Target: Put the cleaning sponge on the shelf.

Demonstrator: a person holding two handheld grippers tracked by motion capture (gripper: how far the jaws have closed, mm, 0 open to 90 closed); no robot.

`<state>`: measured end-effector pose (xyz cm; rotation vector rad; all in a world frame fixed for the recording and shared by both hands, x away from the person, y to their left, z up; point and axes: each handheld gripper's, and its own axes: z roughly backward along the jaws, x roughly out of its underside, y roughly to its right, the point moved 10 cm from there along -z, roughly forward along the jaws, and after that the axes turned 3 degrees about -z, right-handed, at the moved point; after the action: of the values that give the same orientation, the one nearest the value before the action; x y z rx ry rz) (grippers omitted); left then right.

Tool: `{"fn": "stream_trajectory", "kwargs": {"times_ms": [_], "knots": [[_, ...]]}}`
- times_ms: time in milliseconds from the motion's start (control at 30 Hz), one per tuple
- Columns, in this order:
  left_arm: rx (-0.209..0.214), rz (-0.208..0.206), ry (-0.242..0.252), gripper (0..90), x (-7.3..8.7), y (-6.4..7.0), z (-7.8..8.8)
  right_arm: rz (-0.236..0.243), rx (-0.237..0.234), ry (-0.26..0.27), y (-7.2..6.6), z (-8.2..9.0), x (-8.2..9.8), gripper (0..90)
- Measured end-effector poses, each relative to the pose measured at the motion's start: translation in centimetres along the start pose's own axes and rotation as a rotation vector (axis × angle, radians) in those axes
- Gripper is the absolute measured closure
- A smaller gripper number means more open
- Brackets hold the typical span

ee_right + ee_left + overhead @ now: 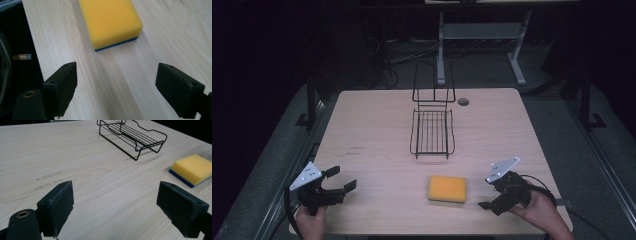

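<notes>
One yellow sponge lies at the lower centre of the high view. One black wire rack sits mid-frame above it. Two grippers — one lower left, one lower right — over a single worktop.

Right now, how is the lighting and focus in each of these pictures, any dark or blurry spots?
High view: the pale wooden table is lit, its surroundings nearly black. Left gripper view: the black wire rack looks sharp, with a soft shadow beneath. Right gripper view: the yellow sponge with a blue base is evenly lit, slightly soft.
</notes>
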<state>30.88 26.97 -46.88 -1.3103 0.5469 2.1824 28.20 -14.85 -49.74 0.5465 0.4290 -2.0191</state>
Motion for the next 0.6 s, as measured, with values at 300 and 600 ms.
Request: {"fn": "stream_trajectory", "kwargs": {"times_ms": [300,600], "knots": [[-0.002,0.001,0.0,13.4,0.0,-0.1,0.0,0.037,-0.024,-0.017,-0.3,-0.3,-1.3,17.2],[-0.001,0.001,0.001,13.4,0.0,-0.1,0.1,0.071,-0.06,-0.038,-0.6,-0.9,-2.5,17.1]]}}
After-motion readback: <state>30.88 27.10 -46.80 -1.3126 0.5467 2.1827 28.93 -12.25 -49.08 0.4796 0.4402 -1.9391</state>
